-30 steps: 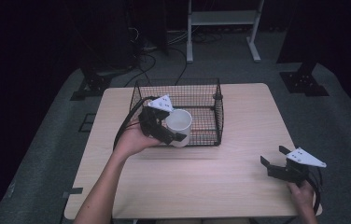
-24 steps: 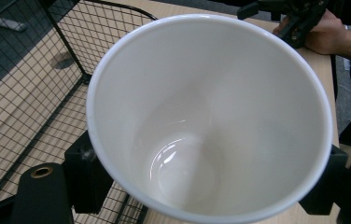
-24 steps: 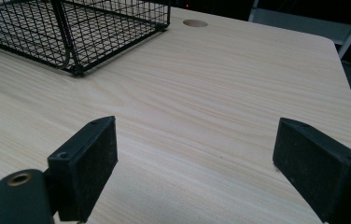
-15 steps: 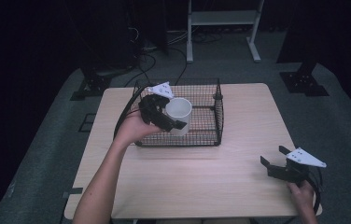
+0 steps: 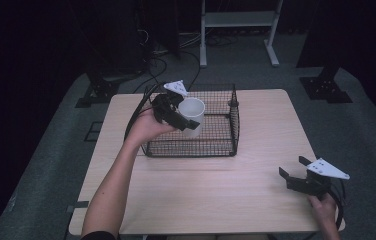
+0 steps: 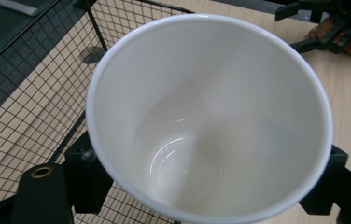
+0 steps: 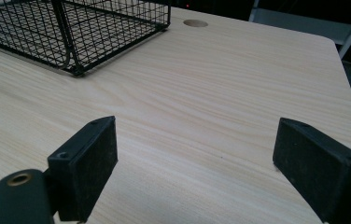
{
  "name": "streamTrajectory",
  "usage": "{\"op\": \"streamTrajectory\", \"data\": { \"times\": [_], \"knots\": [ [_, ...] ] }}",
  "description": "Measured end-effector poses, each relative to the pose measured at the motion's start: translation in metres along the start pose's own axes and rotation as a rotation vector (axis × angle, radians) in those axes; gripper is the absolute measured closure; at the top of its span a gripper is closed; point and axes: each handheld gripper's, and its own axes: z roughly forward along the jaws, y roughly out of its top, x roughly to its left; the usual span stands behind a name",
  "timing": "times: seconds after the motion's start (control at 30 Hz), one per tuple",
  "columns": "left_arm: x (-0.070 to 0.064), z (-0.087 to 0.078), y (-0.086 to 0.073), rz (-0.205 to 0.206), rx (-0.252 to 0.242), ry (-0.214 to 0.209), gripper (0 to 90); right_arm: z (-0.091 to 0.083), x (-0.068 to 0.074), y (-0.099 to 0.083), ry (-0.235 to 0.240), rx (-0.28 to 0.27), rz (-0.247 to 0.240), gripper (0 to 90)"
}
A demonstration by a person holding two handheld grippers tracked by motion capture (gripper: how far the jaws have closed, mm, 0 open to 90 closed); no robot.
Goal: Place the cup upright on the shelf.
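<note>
Black fingers [image 6: 87, 175] of the left gripper [image 5: 176, 114] are clamped on the outside of a white cup [image 5: 192, 116], one pad on each side of its wall, so the cup hangs in the grip instead of standing on anything. From where I stand the cup is upright or nearly so, mouth up, held above the left part of the wire basket [image 5: 221, 145], which sits on the far-middle part of the table [image 5: 256, 200]. Gripping the wall from outside leaves the cup's base free, which suits lowering it onto the basket floor; my guess is that is the aim, though a lift out would look much the same.

Over at the near right corner, the right gripper [image 5: 302, 176] rests low by the table edge with its jaws spread wide and nothing between them, well apart from the basket. It looks parked, keeping out of the way.

Looking down from the high view, you get the layout: cup over basket, the person's left forearm [image 5: 113, 185] reaching in from the near side. Seen along the left gripper, the cup's inside [image 6: 187, 158] is bare and glossy, with mesh below it. Along the right gripper, the open pads [image 7: 87, 163] frame plain wood, with a basket corner [image 7: 73, 70] at far left.
</note>
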Motion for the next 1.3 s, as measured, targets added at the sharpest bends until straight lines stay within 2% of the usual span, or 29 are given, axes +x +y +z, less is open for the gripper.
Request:
{"op": "streamTrajectory", "data": {
  "times": [0.37,0.93,1.3],
  "knots": [
    [0.018,0.013,-0.006,-0.038,0.017,0.011,21.1,0.0,0.0,0.0,0.001,0.001,0.004,13.1],
    [0.035,0.039,-0.008,-0.053,0.062,0.02,21.0,0.0,-0.001,0.0,0.004,-0.002,0.004,13.1],
    [0.046,0.06,-0.013,-0.073,0.082,0.002,21.0,-0.001,-0.002,0.0,0.006,-0.007,0.01,13.1]
  ]
}}
